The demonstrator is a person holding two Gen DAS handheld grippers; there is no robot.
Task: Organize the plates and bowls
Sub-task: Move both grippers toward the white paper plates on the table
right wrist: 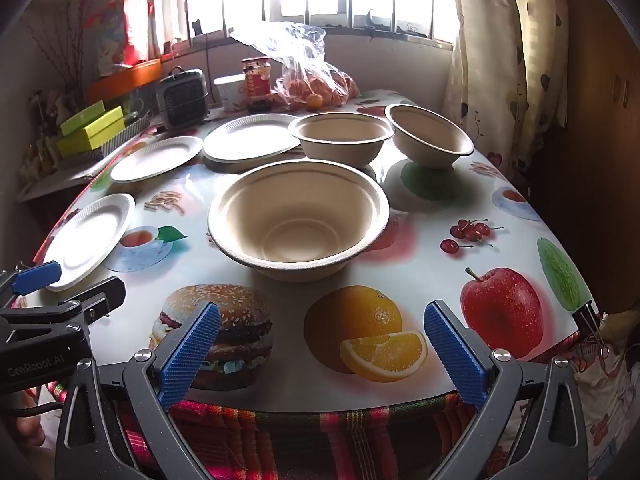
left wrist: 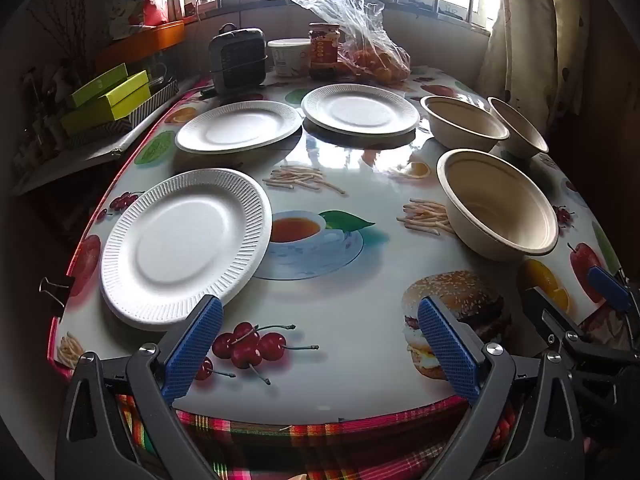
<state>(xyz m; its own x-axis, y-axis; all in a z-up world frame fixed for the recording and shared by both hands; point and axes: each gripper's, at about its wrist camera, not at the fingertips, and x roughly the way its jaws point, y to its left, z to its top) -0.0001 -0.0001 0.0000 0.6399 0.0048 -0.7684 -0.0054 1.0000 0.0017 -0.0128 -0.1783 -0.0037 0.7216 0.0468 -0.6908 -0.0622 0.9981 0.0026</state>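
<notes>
Three white ribbed paper plates lie on the printed tablecloth: a near one (left wrist: 184,246), a middle one (left wrist: 238,126) and a far one (left wrist: 360,109). Three beige paper bowls stand to the right: a near one (left wrist: 496,204), a far one (left wrist: 464,122) and a tilted one (left wrist: 518,126). My left gripper (left wrist: 320,320) is open and empty at the table's front edge, its left finger close by the near plate's rim. My right gripper (right wrist: 322,324) is open and empty, just in front of the near bowl (right wrist: 298,216). The plates (right wrist: 90,236) show at the left in the right wrist view.
At the back stand a small grey heater (left wrist: 240,58), a white tub (left wrist: 288,56), a jar (left wrist: 324,50) and a plastic bag of oranges (left wrist: 372,60). Green boxes (left wrist: 108,96) sit on a side shelf at the left. A binder clip (left wrist: 56,290) holds the cloth's left edge.
</notes>
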